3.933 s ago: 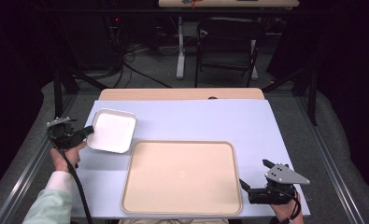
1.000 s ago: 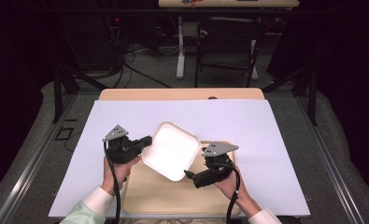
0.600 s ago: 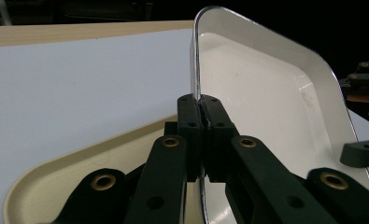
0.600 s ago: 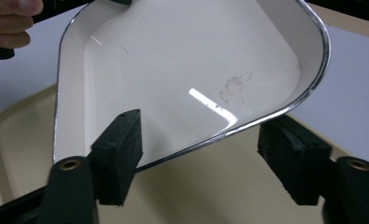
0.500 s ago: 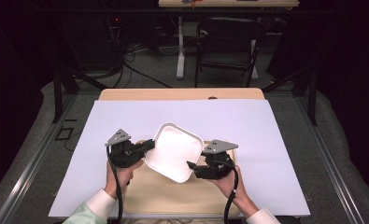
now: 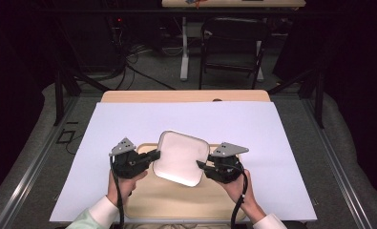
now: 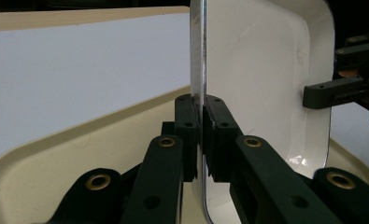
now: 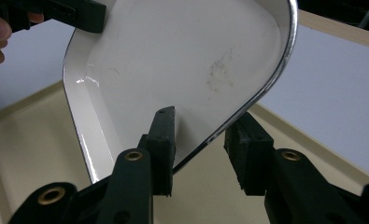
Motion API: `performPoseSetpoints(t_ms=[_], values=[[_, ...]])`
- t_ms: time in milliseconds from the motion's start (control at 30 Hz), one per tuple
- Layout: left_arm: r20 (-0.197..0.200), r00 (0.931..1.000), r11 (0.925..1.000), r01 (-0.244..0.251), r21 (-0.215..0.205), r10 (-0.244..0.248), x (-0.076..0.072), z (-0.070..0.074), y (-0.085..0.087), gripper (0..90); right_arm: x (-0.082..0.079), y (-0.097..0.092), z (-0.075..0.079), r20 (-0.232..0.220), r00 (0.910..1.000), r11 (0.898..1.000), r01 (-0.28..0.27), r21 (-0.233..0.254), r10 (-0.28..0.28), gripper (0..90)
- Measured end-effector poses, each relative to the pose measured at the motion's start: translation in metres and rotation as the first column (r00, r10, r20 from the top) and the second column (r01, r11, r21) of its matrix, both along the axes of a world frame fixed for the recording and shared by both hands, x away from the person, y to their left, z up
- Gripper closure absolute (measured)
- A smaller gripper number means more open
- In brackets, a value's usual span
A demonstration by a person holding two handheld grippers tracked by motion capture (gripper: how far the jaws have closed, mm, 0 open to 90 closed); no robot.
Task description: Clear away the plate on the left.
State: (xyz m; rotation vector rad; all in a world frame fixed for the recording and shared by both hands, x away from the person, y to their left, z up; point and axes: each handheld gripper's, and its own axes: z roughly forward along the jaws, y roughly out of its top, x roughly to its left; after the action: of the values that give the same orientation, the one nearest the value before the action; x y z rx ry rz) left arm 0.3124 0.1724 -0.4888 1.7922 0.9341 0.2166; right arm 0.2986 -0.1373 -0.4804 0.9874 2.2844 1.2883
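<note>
A square white dish (image 6: 181, 157) with rounded corners and a metal-edged rim hangs tilted above a beige tray (image 6: 176, 200), its far corner toward twelve o'clock.

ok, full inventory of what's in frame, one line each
dish: 1, white, held above the tray between both grippers
tray: 1, beige, on the sheet at the near edge
sheet: 1, white, covers most of the table
table: 1, light wood, bare strip at the far edge
chair: 1, dark, on the floor behind the table
left gripper: 1, black, clamped on the dish's left rim
right gripper: 1, black, jaws just been closing, astride the right rim, one pad still off it
</note>
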Motion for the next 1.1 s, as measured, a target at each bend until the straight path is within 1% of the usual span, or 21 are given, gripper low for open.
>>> performPoseSetpoints(t_ms=[67, 233, 300, 467, 567, 700, 833, 900, 1033, 1100], values=[[0.000, 1.0000, 1.0000, 0.001, 0.004, -0.001, -0.002, 0.000, -0.001, 84.7, -0.002, -0.002, 0.002, 0.004, 1.0000, 1.000, 0.001, 0.011, -0.001, 65.0], [-0.008, 0.9999, 0.9999, 0.009, 0.010, -0.009, -0.008, -0.001, -0.003, 84.3, -0.004, -0.006, 0.004, 0.005, 1.0000, 1.000, -0.002, 0.016, 0.002, 67.4], [-0.016, 0.9998, 1.0000, 0.008, 0.001, -0.008, -0.010, -0.001, -0.004, 84.1, -0.005, -0.007, 0.005, 0.003, 1.0000, 1.000, -0.005, 0.022, 0.005, 68.0], [-0.023, 0.9997, 0.9999, 0.013, -0.003, -0.013, -0.014, -0.001, -0.005, 83.9, -0.007, -0.009, 0.006, 0.000, 1.0000, 1.000, -0.009, 0.028, 0.009, 69.1], [-0.037, 0.9992, 0.9999, 0.015, -0.008, -0.015, -0.017, -0.002, -0.005, 83.8, -0.009, -0.011, 0.007, -0.012, 0.9999, 0.999, -0.009, 0.037, 0.009, 69.7], [-0.059, 0.9981, 0.9998, 0.016, -0.011, -0.017, -0.021, -0.004, -0.006, 83.8, -0.011, -0.012, 0.008, -0.022, 0.9997, 0.999, -0.013, 0.036, 0.013, 70.7], [-0.067, 0.9975, 0.9998, 0.020, -0.010, -0.020, -0.024, -0.006, -0.007, 83.6, -0.012, -0.014, 0.008, -0.031, 0.9994, 0.999, -0.017, 0.038, 0.018, 71.9], [-0.073, 0.9971, 0.9997, 0.022, -0.006, -0.022, -0.025, -0.008, -0.007, 83.5, -0.011, -0.015, 0.008, -0.042, 0.9989, 0.999, -0.018, 0.038, 0.020, 72.5], [-0.101, 0.9946, 0.9997, 0.023, -0.006, -0.024, -0.026, -0.011, -0.008, 83.4, -0.010, -0.015, 0.007, -0.059, 0.9980, 0.999, -0.020, 0.037, 0.022, 73.2], [-0.105, 0.9942, 0.9997, 0.022, -0.006, -0.023, -0.026, -0.012, -0.008, 83.4, -0.010, -0.015, 0.006, -0.071, 0.9972, 0.999, -0.021, 0.038, 0.024, 73.6]])
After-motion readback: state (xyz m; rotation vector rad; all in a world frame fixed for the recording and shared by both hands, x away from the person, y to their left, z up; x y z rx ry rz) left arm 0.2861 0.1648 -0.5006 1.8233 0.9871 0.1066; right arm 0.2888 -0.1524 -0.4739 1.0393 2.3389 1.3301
